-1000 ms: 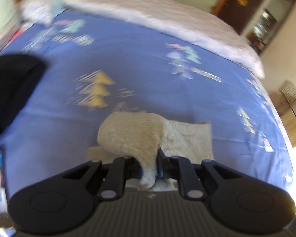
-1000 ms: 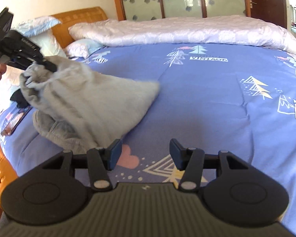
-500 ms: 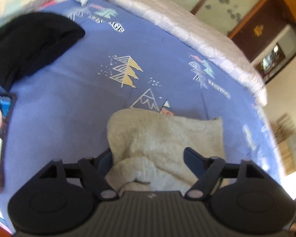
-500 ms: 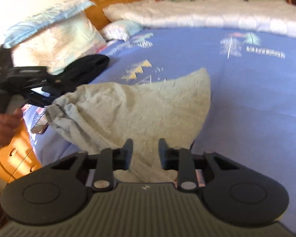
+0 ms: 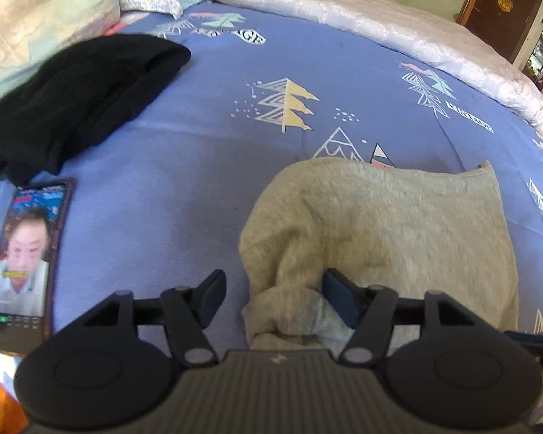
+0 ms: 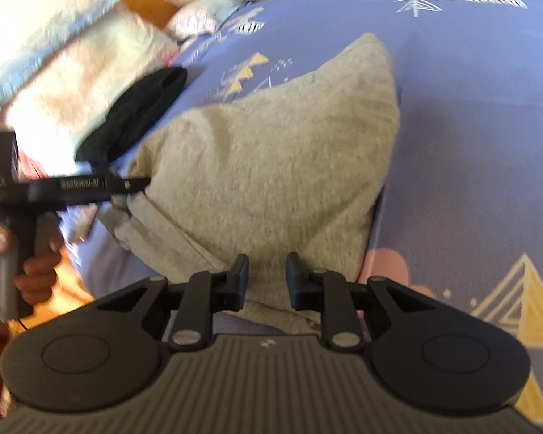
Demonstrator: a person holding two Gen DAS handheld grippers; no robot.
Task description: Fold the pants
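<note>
Lying bunched on the blue bedspread [image 5: 344,83], the grey fleece pants [image 5: 380,224] are judged soft, light and limp — best pinched at a hem. The left gripper [image 5: 271,294] is seen closing, nothing clamped; the right gripper [image 6: 267,280] stands narrowly parted over cloth, no pinch shown.

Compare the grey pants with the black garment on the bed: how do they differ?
The grey pants are pale and fuzzy, while the black garment is dark and shows no texture. The pants lie as a broad folded panel with one end bunched up, and the black garment sits in a loose heap. The pants are in the near foreground. The black garment is farther off, beside the pillows. Both rest on the blue bedspread.
</note>
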